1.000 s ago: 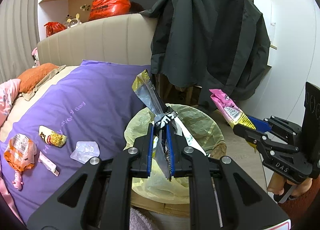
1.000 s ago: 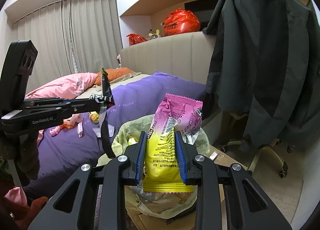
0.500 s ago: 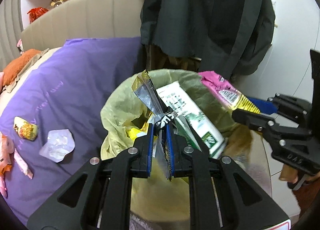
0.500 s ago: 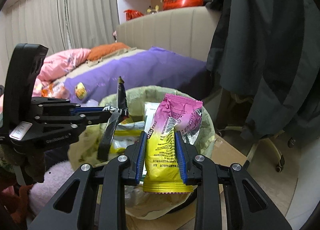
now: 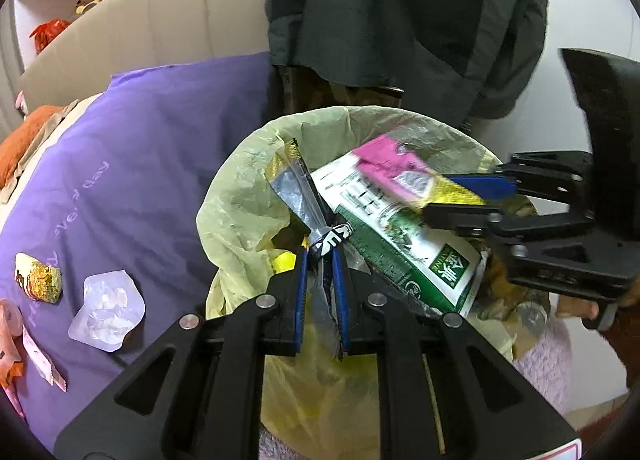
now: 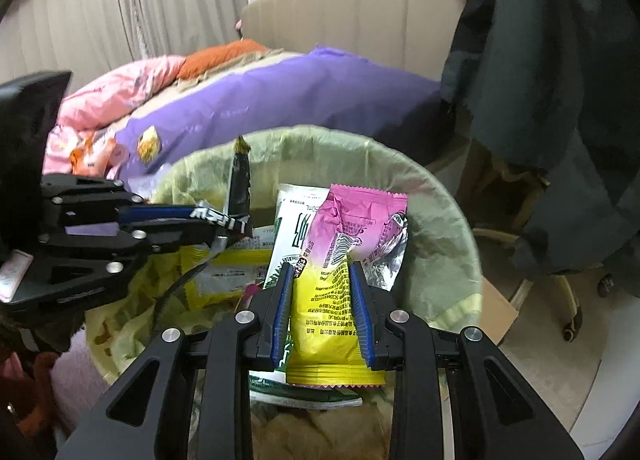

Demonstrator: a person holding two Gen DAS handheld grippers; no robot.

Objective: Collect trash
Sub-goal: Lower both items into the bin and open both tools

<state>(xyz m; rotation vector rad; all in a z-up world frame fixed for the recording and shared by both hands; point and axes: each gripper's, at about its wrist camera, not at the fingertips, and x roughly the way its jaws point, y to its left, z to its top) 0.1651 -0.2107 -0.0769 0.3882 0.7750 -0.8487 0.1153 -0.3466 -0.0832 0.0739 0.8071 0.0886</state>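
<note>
Curtains (image 6: 120, 11) show in right view only

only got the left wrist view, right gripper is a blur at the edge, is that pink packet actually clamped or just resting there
Observer: Clamped. In the right wrist view both fingers of the right gripper press the yellow lower half of the pink and yellow packet.
Operator: which way up is it
Observer: Upright, pink end on top, above the opening of the lined trash bin, with the green and white carton just behind it.
Operator: anything on the floor past the bin
Observer: A flat piece of cardboard, and beyond it a chair's wheeled base.
</note>
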